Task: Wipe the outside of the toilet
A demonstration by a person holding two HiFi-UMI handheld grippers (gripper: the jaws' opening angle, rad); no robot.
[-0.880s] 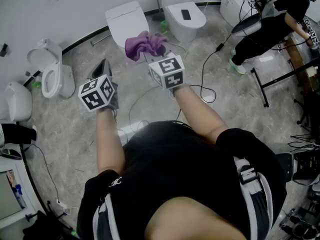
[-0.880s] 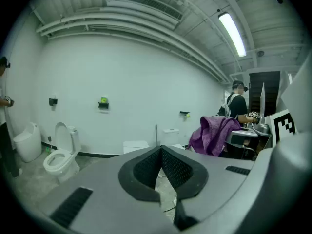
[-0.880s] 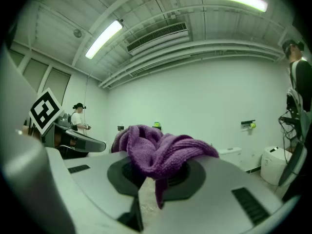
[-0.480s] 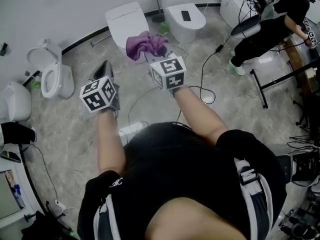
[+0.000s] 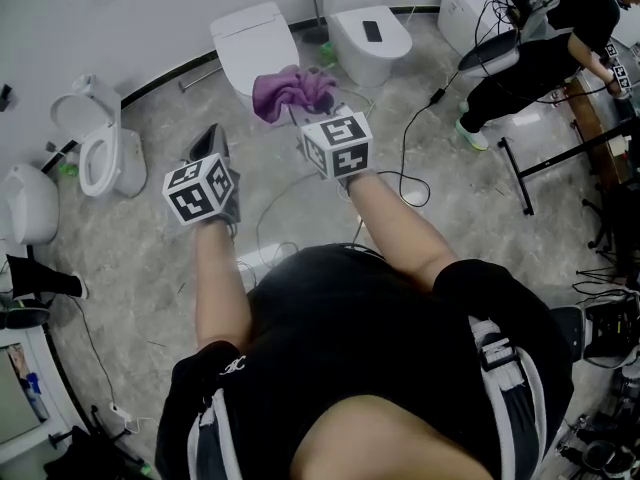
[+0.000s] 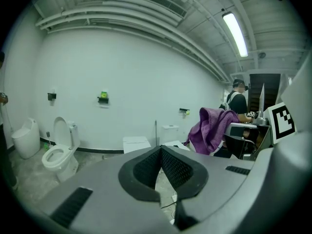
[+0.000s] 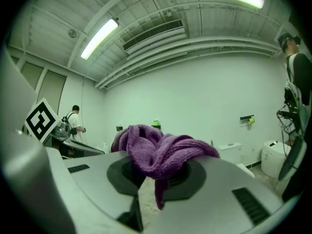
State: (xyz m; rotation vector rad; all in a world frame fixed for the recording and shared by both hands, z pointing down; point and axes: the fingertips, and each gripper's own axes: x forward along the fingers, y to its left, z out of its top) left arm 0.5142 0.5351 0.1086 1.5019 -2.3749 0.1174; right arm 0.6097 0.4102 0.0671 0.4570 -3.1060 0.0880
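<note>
Toilet: a white toilet with its lid closed point(image 5: 252, 43) is standing on the floor against the wall, ahead of both tongs. Neither gripper view shows anything touching its outside.
Cloth: a purple cloth point(image 5: 290, 90) is bunching over the tip of the right tongs, with one end hanging down between the jaws. From the head view it is overlapping the toilet's near edge; I cannot tell whether it is touching.
Right tongs: the right tongs point(image 7: 148, 177) are clenching the purple cloth and pointing toward the wall, raised off the floor.
Left tongs: the left tongs point(image 6: 160, 149) are pressing their jaws together at the tips with nothing between them. They are hanging beside the right tongs, a little nearer the person.
Neighbouring fixtures: a second closed toilet point(image 5: 372, 33), with a small dark item lying on its lid, is standing just right of the first. An open-seat toilet point(image 5: 100, 153) is standing well apart to the left.
Floor: the grey marbled floor point(image 5: 150, 268) is carrying loose dark cables point(image 5: 415, 158) to the right of the tongs.
Bystander: another person in dark clothes point(image 5: 560, 18) is bending over equipment at the far right, well apart from the toilet.
</note>
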